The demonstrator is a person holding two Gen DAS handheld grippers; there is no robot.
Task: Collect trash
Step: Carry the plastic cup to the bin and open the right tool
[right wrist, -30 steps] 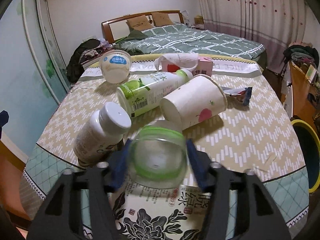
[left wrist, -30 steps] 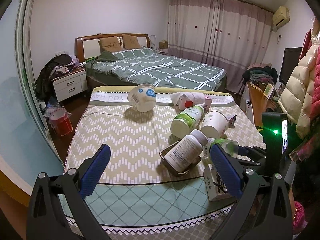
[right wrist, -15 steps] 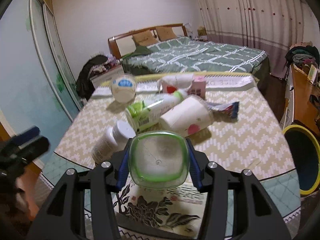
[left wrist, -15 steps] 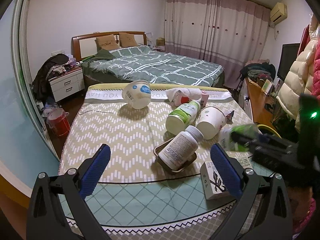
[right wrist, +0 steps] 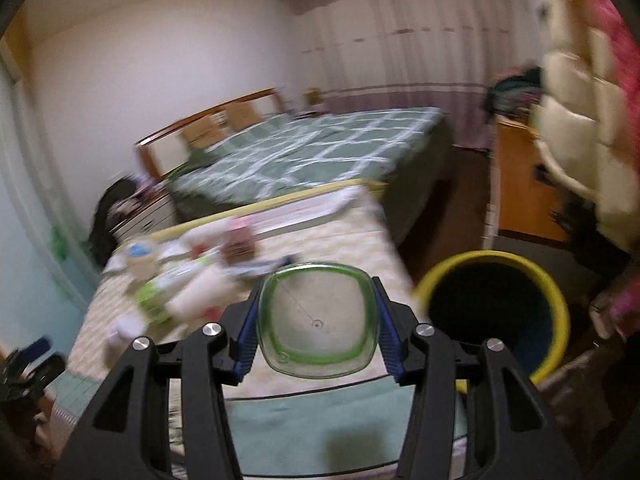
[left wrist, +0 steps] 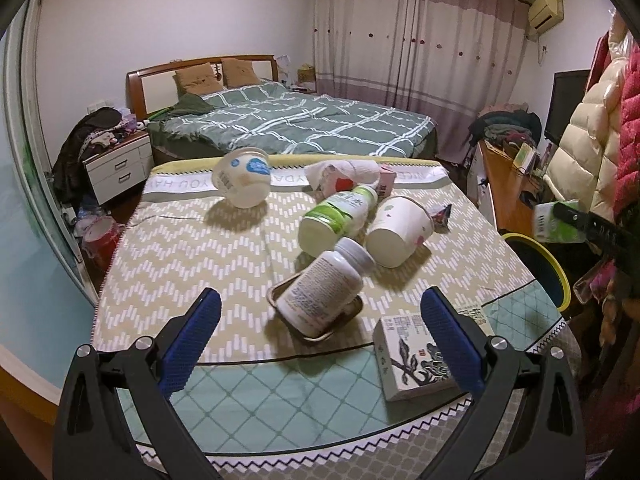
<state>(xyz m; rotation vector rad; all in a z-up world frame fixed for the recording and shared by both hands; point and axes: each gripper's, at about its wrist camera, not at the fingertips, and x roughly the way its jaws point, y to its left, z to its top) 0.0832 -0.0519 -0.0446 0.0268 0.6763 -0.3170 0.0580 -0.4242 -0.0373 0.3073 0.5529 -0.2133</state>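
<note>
Far left of the left wrist view there's a red bucket (left wrist: 100, 236) on the floor beside the table (left wrist: 168, 264), and a white nightstand (left wrist: 118, 168) behind it. The left gripper (left wrist: 318, 344) hangs over the near edge of the table with its blue pads spread wide and nothing between them.

On the zigzag tablecloth, working across: a white yogurt tub (left wrist: 244, 182) tipped on its side at the back, then a crumpled tissue (left wrist: 348, 170) with a pink carton (left wrist: 386, 180) just behind it. In front of those lie a green-label drink bottle (left wrist: 338, 216) on its side and a paper cup (left wrist: 400, 230) also knocked over, the two touching. A white pill bottle (left wrist: 324, 290) leans across a small metal tray (left wrist: 316, 320), its cap right up against the drink bottle. A dark snack wrapper (left wrist: 442, 216) sits just right of the cup. Near the front edge, partly behind the left gripper's right pad, is a flower-print box (left wrist: 408, 356).

Off the right side of the table stands a yellow-rimmed trash bin (right wrist: 496, 312). The right gripper (right wrist: 316, 322) is clamped on a clear green-labelled plastic bottle (right wrist: 316, 320), base toward the camera, pads pressed on both sides, held over the table's right corner just beside the bin's rim. That view is blurry. Puffy coats (left wrist: 592, 140) hang just past the bin.
</note>
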